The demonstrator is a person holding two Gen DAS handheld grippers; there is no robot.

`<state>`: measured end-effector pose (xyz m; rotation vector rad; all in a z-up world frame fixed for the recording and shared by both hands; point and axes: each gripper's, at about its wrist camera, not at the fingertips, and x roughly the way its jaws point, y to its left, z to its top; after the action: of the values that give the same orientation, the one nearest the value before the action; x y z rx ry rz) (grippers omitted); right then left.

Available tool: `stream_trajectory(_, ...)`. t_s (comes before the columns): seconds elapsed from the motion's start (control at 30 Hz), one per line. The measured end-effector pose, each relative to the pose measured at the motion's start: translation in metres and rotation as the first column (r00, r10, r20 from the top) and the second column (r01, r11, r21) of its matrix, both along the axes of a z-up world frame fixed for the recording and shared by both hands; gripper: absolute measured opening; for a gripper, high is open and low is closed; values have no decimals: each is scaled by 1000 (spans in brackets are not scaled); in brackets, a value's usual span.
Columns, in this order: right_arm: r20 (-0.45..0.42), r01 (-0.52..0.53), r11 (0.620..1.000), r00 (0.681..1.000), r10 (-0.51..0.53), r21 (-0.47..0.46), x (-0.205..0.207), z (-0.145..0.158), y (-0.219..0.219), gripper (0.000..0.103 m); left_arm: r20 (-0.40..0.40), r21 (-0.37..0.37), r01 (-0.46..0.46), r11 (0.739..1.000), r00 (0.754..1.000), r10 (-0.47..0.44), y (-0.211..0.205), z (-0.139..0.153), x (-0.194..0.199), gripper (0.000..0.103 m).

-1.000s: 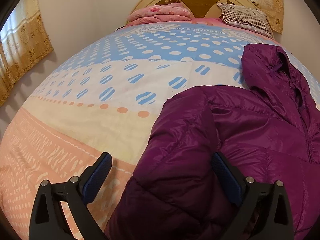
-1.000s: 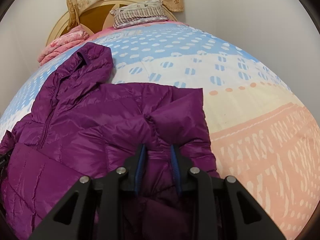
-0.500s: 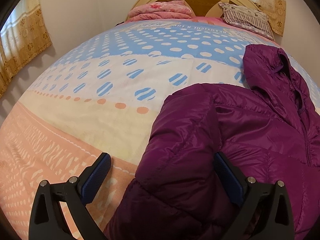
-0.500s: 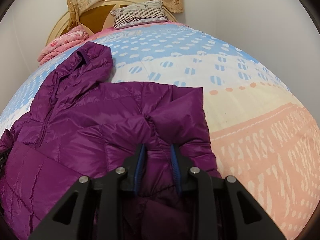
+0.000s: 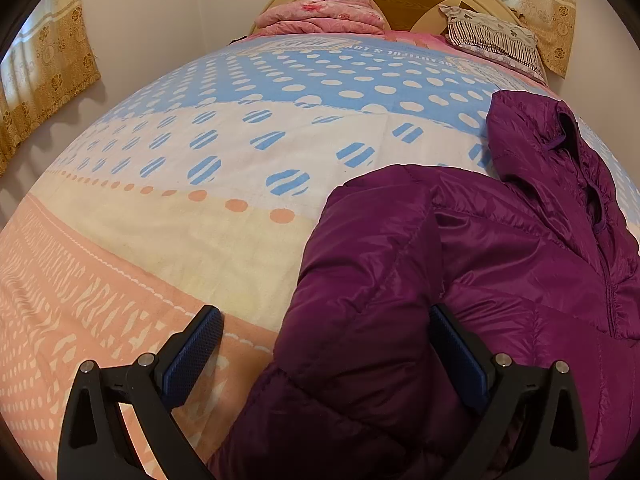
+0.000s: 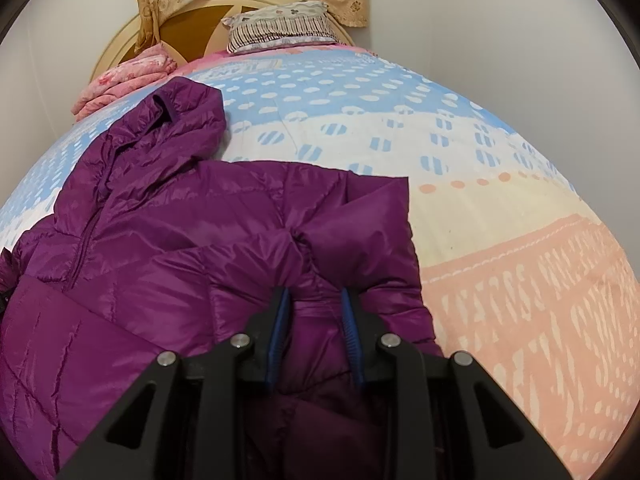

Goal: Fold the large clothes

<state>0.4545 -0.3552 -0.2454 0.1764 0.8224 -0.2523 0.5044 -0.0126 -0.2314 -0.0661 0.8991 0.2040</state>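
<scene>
A purple hooded puffer jacket [image 5: 500, 272] lies zip-up on the patterned bedspread [image 5: 180, 240], hood [image 5: 536, 148] toward the headboard. Its near sleeve is folded across the body. My left gripper [image 5: 326, 336] is open wide over that sleeve's edge: the right pad [image 5: 456, 352] is against the fabric, while the left pad [image 5: 196, 348] is over bare bedspread. In the right wrist view my right gripper [image 6: 314, 312] is shut on a bunched fold of the jacket [image 6: 160, 264] at the other folded sleeve, fabric squeezed between both blue pads.
A folded pink blanket [image 5: 320, 20] and a striped pillow [image 5: 492, 40] lie at the head of the bed, against a rounded headboard [image 6: 192, 28]. A gold curtain [image 5: 44, 80] hangs at the left. Bare bedspread [image 6: 520, 280] stretches beside the jacket on both sides.
The left wrist view has tipped slightly. Both grippers stay in place, the left still open and the right still pinching the same fold of the jacket.
</scene>
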Motion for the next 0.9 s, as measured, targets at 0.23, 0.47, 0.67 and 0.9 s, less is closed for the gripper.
stream_trajectory(0.23,-4,2,1000,1000,-2,-7,0,0,1,30,-2,-12,2,1000,1000,-2,2,-1,0,102)
stream_trajectory(0.47,-24,-16,1000,1000,17,24,2,3,-1,34,-39,13,36,999,999,-36,5,13,-1,102)
stream_trajectory(0.67,13,-151,988,988,151,28,20,66,-9,89,125,-27,158,987,980,-153,-2,82,13,102)
stream_trajectory(0.9,70,-240,969,969,236,52,121,88,-12,92,97,-58,215,975,973,-209,-52,93,116,102)
